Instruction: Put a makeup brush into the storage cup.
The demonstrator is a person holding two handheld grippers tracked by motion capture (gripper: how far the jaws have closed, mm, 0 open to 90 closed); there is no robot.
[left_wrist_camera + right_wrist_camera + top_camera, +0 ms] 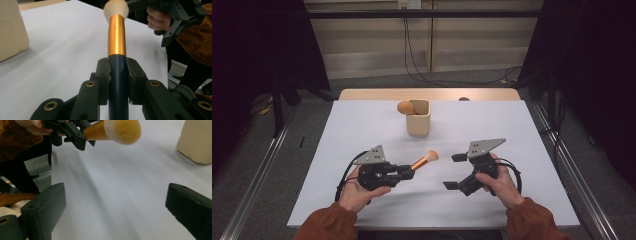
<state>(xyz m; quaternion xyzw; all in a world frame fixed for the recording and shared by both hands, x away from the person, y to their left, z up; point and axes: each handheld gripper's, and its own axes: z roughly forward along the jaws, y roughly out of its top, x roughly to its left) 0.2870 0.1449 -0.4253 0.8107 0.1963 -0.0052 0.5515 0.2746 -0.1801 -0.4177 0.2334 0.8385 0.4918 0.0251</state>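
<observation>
High view: left gripper [408, 173] has its jaws clenched on the makeup brush [425, 159] — grip sits on the dark handle, with the copper ferrule and pale bristle head sticking out ahead, aimed toward the right gripper [455, 171]. Brush is off the white surface [362, 130], held roughly level above its near-middle.

Left gripper view confirms it: dark handle [118, 82] pinned between both pads, ferrule [116, 35] clear of them, bristles [116, 8] free.

Right gripper: jaws spread wide, nothing between them. Right gripper view shows both pads apart with bare surface between, brush head [122, 130] up ahead and well short of the pads.

The beige cup [418, 118] stands upright at the far middle of the surface, with a second brush head [405, 107] poking out over its left rim. Cup is well apart from both grippers.

Step in hand, my read: brush is picked and secured, mid-carry. Looks like either a handover to the right gripper or a drop into the cup — can't tell which from this.

Next move calls for:
- if handover: right jaws line up around the ferrule, not the bristles, and close before the left lets go
- if cup: swing the brush toward the cup and tip it upright, handle end down, to clear the rim and the brush already inside
- keep the grip firm; handle is smooth and round, could roll
</observation>
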